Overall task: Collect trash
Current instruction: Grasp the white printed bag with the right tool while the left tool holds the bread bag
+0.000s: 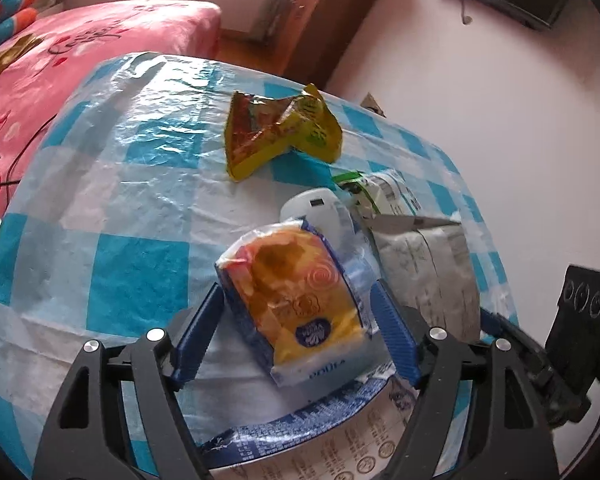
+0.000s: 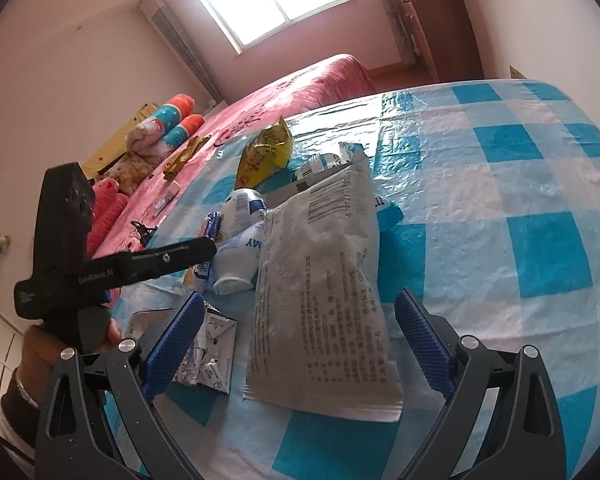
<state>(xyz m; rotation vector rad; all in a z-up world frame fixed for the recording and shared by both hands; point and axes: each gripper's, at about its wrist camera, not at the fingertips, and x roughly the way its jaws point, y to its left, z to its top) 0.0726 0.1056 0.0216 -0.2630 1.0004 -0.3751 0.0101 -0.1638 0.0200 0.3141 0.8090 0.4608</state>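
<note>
— Now, how is the left gripper (image 1: 300, 332) seen?

— It is seen spread wide. An orange-and-blue snack packet (image 1: 296, 300) is framed between its blue pads (image 1: 196, 340), and a gap is left at the left pad; whether the right pad is touched cannot be told. The packet is laid partly on a blue-rimmed printed wrapper (image 1: 312, 432) at the near edge.

— And the right gripper (image 2: 300, 344)?

— It is likewise held spread. A large grey printed pouch (image 2: 324, 300) is lain flat between its pads, and neither pad is pressed on it. A crumpled silver wrapper (image 2: 208, 356) is found just beside the left pad.

— What is placed further out?

— A white bottle with blue lettering (image 2: 240, 240) is laid on its side just beyond the pouch, and a crumpled yellow bag (image 1: 280, 132) is set farther back, apart from the rest. All of it is carried by a surface covered with a blue-and-white checked cloth (image 2: 520, 220). The left gripper's black body is seen in the right wrist view, held by a hand (image 2: 40, 344).

— And behind?

— A bed with a pink cover (image 1: 80, 60) is seen beyond the surface.
</note>
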